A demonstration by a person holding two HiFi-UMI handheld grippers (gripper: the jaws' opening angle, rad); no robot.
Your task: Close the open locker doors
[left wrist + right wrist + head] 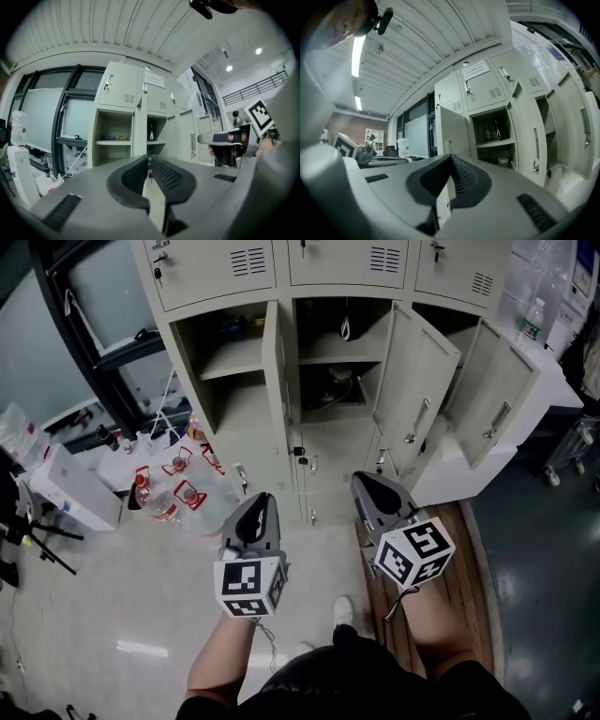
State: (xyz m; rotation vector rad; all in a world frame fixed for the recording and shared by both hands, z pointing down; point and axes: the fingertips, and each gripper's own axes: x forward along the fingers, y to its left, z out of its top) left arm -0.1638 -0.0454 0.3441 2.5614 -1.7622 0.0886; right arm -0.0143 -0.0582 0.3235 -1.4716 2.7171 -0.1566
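Beige locker doors [417,381] ajar; left gripper [263,497], right gripper [363,478] both closed, empty

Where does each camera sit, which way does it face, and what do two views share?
Head view: on the person's head, looking steeply down at the lockers; shows both forearms, left gripper, right gripper.
Left gripper view: on the left gripper, facing the lockers along its shut jaws.
Right gripper view: on the right gripper, facing the lockers along its shut jaws.
Shared: each gripper view shows the middle compartment and the other gripper.
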